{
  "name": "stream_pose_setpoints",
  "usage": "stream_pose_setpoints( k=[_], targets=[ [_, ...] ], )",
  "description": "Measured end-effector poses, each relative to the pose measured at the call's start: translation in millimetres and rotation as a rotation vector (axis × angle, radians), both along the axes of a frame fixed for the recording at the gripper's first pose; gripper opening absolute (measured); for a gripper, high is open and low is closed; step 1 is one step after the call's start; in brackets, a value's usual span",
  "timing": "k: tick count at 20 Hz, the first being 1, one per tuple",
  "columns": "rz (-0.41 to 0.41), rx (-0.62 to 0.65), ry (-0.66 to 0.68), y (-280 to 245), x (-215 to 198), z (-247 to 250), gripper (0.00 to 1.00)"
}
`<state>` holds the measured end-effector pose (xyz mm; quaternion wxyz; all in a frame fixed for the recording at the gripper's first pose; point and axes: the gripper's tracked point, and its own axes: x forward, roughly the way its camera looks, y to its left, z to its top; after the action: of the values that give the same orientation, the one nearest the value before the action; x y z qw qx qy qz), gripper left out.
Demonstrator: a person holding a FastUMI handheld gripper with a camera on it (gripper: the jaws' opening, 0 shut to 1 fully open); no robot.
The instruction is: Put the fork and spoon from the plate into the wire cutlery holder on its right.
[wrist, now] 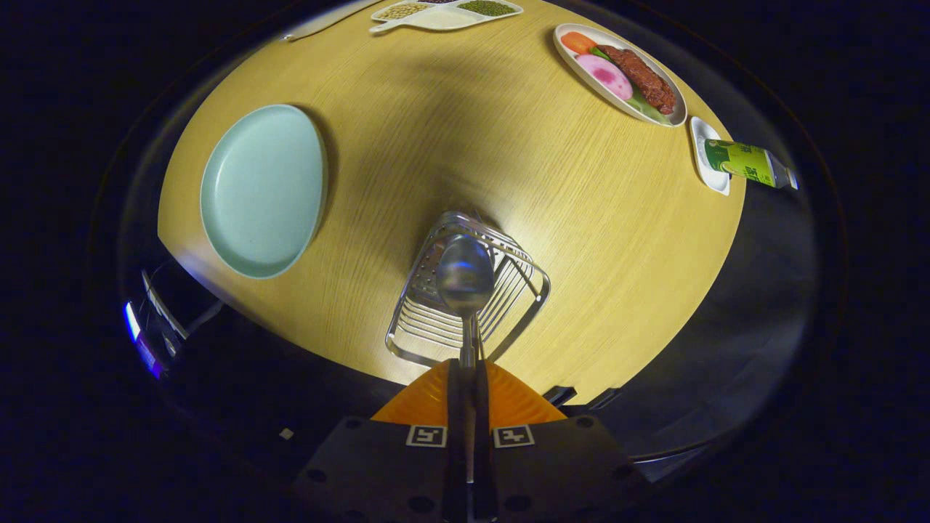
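The hand-held gripper point(468, 378) is closed on the handle of the spoon point(465, 280), whose bowl hangs over the wire cutlery holder point(508, 290) near the surface's near edge. The plate point(261, 190), near the left edge, holds no cutlery. Releasing the spoon into the holder remains; the fork's position cannot be determined.

No legible text anywhere.
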<state>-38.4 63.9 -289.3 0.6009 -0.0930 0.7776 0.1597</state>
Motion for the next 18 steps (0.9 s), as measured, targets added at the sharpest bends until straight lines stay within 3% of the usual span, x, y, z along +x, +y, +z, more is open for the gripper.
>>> stream_pose_setpoints(
  k=[2,4,5,8,9,10,18],
  targets=[
    [-0.001,-0.002,0.000,2,1,-2,0.13],
    [-0.003,0.024,-0.014,3,5,0,0.27],
    [0.000,0.038,-0.044,4,8,-1,0.44],
    [-0.043,0.083,-0.150,3,16,10,0.74],
    [-0.074,0.099,-0.189,1,16,14,0.90],
    [-0.108,0.098,-0.238,-6,19,19,0.96],
    [-0.420,0.162,-0.726,-54,51,88,0.99]
  ],
)
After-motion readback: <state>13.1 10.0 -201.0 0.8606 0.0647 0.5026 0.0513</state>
